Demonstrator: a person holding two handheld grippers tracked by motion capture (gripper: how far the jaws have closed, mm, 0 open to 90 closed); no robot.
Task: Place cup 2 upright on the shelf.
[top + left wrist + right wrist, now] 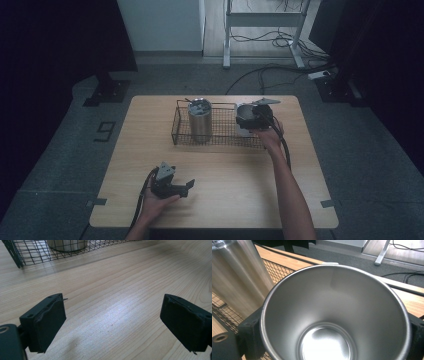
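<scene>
A wire basket (220,137) stands at the back middle of the wooden table (225,200). A tall steel tumbler (200,120) stands upright in its left half, with something small lying on its top. At the basket's right end my right gripper (252,120) is shut on a steel cup (243,114). In the right gripper view the empty cup (332,315) sits between the jaws of my right gripper (334,321), with the tumbler (239,277) to its left. Whether the cup rests on the basket floor I cannot tell. My left gripper (188,186) lies open near the front left, and its jaws (113,307) hold nothing.
The basket's near wall (30,252) and the tumbler's base (67,245) lie ahead of the left gripper across bare wood. Behind the table a metal frame (262,20) and cables (280,70) stand on the floor. A dark stand (107,90) is at back left.
</scene>
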